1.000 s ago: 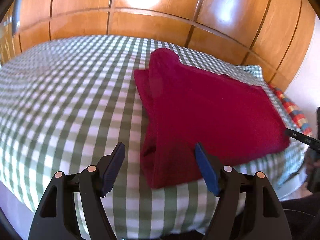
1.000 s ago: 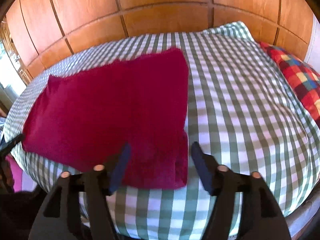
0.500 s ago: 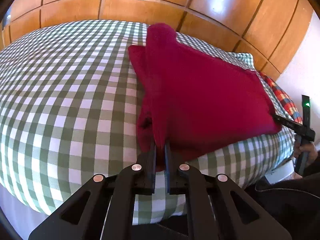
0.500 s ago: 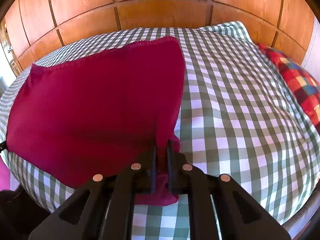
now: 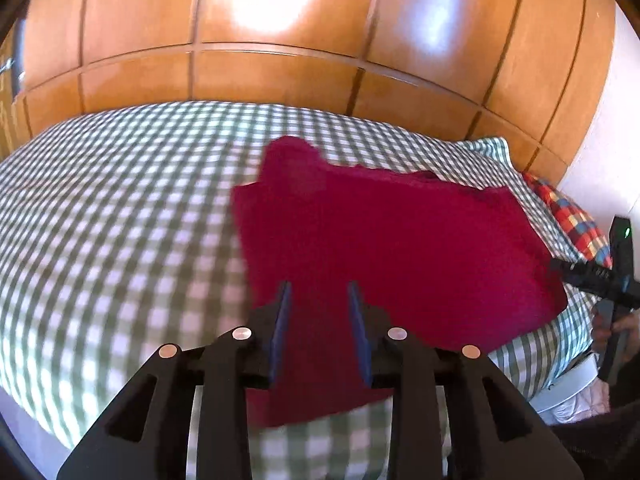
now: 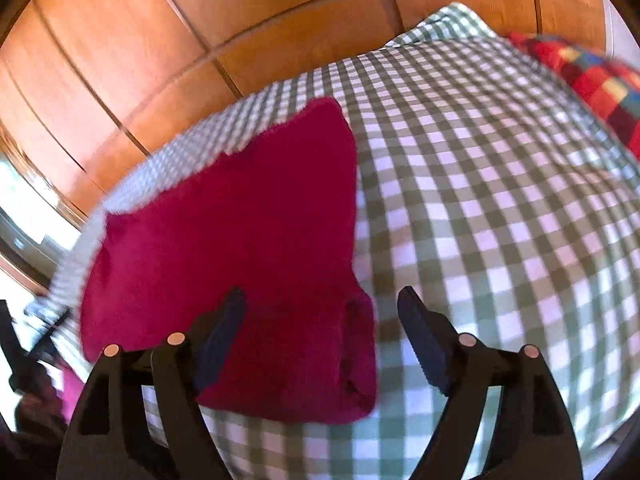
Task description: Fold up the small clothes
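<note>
Beside right tool, bulky garment fold.

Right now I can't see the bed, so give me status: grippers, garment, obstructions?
Left gripper open, right gripper open. Red garment flat on checked bedspread, ungripped. Nothing in the way.

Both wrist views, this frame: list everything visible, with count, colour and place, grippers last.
red garment: one, crimson, folded, lying on the bed near its front edge.
checked bedspread: one, green and white, covering the bed.
patchwork pillow: one, red, blue and yellow, at the bed's right end.
wooden panels: orange-brown, behind the bed.
left gripper: one, black with blue pads, open, over the garment's near left part.
right gripper: one, black with blue pads, open, over the garment's near right corner.
</note>
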### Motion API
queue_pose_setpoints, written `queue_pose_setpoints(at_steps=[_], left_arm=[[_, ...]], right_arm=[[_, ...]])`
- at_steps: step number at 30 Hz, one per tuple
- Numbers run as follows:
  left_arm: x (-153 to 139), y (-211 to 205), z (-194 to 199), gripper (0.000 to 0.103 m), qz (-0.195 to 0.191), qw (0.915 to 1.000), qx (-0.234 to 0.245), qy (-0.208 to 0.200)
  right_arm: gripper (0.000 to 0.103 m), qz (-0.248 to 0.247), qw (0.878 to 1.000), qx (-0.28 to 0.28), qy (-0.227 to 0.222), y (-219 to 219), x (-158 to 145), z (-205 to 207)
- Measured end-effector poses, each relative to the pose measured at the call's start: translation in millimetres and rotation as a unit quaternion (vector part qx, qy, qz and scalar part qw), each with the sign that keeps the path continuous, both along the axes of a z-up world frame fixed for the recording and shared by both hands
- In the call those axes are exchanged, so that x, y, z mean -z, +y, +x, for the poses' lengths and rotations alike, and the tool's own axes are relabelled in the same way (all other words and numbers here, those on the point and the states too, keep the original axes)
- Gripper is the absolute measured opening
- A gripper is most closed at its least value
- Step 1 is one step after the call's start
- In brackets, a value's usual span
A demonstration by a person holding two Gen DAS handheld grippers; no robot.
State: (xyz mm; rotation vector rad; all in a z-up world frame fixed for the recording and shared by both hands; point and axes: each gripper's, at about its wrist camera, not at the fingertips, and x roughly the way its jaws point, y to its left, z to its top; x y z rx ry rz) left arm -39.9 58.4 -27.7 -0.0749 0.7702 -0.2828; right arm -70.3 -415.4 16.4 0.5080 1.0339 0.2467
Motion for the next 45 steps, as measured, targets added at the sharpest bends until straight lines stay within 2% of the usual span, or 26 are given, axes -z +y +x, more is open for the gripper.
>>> queue_pose_setpoints(at_steps=[5, 10, 11, 14, 20, 23, 28, 30, 41, 45], left_arm=[[14, -33, 28, 0.028, 0.037, 0.999, 0.018, 0.018], [27, -42, 44, 0.03, 0.061, 0.9977, 0.008, 0.029], [28, -43, 46, 0.031, 0.063, 0.9975, 0.006, 0.029], [31, -43, 52, 0.031, 0.063, 0.9975, 0.003, 0.034], [33, -45, 54, 0.031, 0.066, 0.9973, 0.0, 0.031], [34, -45, 54, 0.031, 0.065, 0.9974, -0.001, 0.03], [34, -44, 54, 0.031, 0.063, 0.9976, -0.001, 0.029], [34, -44, 53, 0.031, 0.062, 0.9977, -0.001, 0.028], [33, -42, 51, 0.031, 0.054, 0.9981, -0.005, 0.028], [33, -40, 50, 0.031, 0.05, 0.9983, -0.005, 0.029]], right_arm=[[0.084, 0.034, 0.998, -0.036, 0.04, 6, 24, 23], [0.083, 0.041, 0.997, -0.063, 0.034, 15, 25, 25], [0.08, 0.044, 0.996, -0.066, 0.034, 14, 25, 24], [0.07, 0.059, 0.995, -0.076, 0.036, 13, 27, 19], [0.062, 0.074, 0.993, -0.08, 0.039, 13, 30, 8], [0.054, 0.083, 0.992, -0.08, 0.042, 17, 31, 8], [0.048, 0.087, 0.992, -0.078, 0.046, 25, 30, 14], [0.041, 0.091, 0.991, -0.08, 0.048, 28, 29, 16], [0.031, 0.096, 0.991, -0.073, 0.054, 32, 18, 22], [0.03, 0.119, 0.989, -0.07, 0.05, 35, 5, 22]])
